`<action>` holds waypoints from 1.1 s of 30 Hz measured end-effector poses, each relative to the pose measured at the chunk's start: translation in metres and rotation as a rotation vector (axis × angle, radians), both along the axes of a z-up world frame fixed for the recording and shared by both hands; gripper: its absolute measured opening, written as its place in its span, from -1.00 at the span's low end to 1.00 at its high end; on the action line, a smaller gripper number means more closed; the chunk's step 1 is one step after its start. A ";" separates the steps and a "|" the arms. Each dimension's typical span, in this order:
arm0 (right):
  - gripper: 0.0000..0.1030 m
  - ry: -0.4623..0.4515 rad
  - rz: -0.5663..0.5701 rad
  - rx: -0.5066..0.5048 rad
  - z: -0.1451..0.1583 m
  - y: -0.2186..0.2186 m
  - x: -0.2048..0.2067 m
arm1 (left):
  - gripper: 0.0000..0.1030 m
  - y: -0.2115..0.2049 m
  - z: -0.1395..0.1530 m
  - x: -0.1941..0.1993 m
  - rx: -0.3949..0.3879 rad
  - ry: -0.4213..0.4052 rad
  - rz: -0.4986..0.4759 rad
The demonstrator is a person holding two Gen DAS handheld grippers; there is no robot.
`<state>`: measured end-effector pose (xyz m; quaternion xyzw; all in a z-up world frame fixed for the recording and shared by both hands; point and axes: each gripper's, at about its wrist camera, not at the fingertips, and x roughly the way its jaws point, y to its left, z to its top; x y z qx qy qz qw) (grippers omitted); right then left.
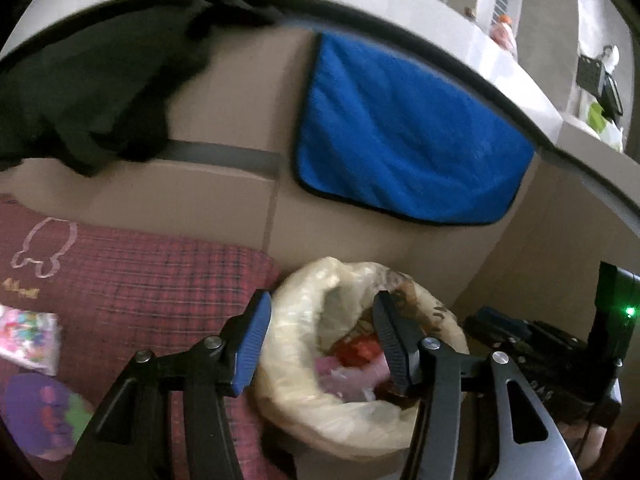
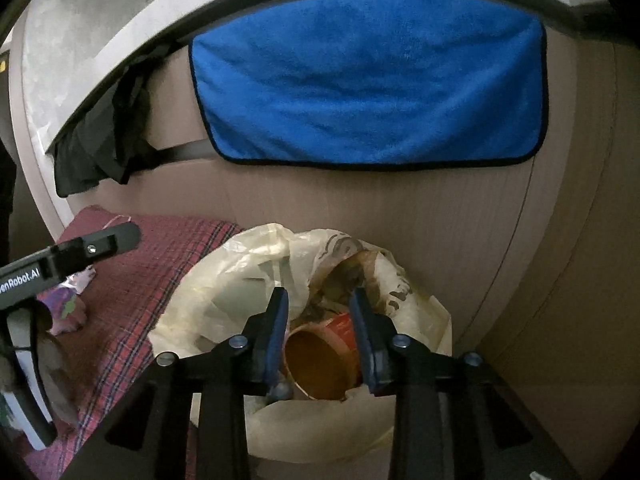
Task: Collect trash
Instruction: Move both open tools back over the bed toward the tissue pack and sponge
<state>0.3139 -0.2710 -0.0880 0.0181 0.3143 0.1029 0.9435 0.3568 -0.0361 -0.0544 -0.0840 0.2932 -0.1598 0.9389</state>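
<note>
Beyond both tongs hangs a blue towel (image 2: 368, 92) over a beige headboard (image 2: 360, 200), with a dark garment (image 1: 88, 92) draped further to their left. Below the left tongs (image 1: 320, 340) spreads a red plaid bedcover (image 1: 152, 280). Directly beneath both lies an open trash bag (image 2: 248, 264); a brown paper cup (image 2: 320, 364) rests inside it, under the right tongs (image 2: 320, 320). Both tongs stand parted, gripping nothing. Left of the left tongs lie colourful wrappers (image 1: 28, 340).
</note>
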 end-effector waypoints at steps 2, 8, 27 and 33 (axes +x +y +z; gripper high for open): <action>-0.38 -0.014 -0.002 0.010 0.007 0.001 -0.006 | 0.05 0.018 0.005 -0.010 0.000 -0.012 0.030; -0.37 -0.059 0.038 0.037 0.027 0.019 -0.017 | 0.05 0.078 0.018 -0.046 0.059 -0.058 0.110; -0.35 0.033 0.504 0.016 0.004 0.230 -0.015 | 0.05 0.273 -0.014 -0.098 0.033 0.013 0.385; -0.35 0.109 0.629 0.021 -0.016 0.289 -0.008 | 0.05 0.294 -0.029 -0.102 -0.001 0.049 0.389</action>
